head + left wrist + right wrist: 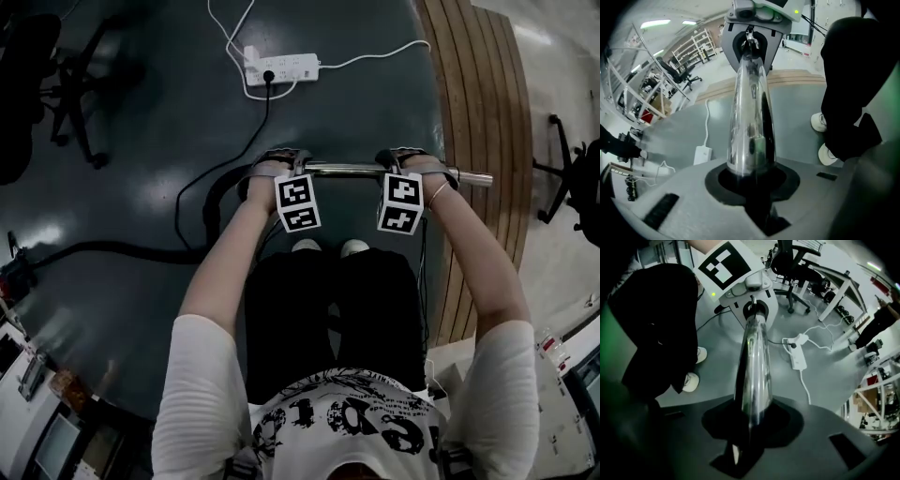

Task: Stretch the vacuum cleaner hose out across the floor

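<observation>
Big dark floor (141,141), black vacuum hose (112,250) snaking in from the left and looping up near the left gripper (278,162). That one and the right gripper (405,158) are both clamped narrow on a chrome tube (347,170), held level above the shoes (328,247). White power strip (279,67) lies beyond.

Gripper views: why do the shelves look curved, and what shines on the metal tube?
Left gripper view: wide lens bows the shelving, corners go black, metal tube mirrors the room. Right gripper view: same bowing, bright streak along it.
</observation>
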`<act>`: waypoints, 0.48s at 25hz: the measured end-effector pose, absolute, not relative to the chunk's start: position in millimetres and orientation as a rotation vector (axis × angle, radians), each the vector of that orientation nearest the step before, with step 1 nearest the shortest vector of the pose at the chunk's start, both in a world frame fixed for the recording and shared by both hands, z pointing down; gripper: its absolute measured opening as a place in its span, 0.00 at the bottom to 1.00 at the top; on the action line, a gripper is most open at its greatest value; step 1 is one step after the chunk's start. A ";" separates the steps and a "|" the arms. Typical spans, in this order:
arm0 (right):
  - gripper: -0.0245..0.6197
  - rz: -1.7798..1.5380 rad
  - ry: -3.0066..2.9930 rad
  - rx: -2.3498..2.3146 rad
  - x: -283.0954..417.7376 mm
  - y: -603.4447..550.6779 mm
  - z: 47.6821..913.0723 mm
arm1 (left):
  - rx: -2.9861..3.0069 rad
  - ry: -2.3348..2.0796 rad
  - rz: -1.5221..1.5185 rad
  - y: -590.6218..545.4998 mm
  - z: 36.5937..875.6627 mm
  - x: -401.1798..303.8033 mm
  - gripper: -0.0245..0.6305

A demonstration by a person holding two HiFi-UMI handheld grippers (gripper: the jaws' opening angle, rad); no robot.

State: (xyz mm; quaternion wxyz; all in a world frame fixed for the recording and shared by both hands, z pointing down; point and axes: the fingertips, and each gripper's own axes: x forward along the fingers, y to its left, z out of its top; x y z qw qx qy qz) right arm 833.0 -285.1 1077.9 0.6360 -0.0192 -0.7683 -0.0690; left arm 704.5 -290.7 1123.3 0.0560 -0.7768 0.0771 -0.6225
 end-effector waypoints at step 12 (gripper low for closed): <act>0.21 -0.036 -1.765 0.027 856.9 -315.5 1283.6 | -2.422 -0.067 -2.058 -308.5 1319.8 729.3 0.15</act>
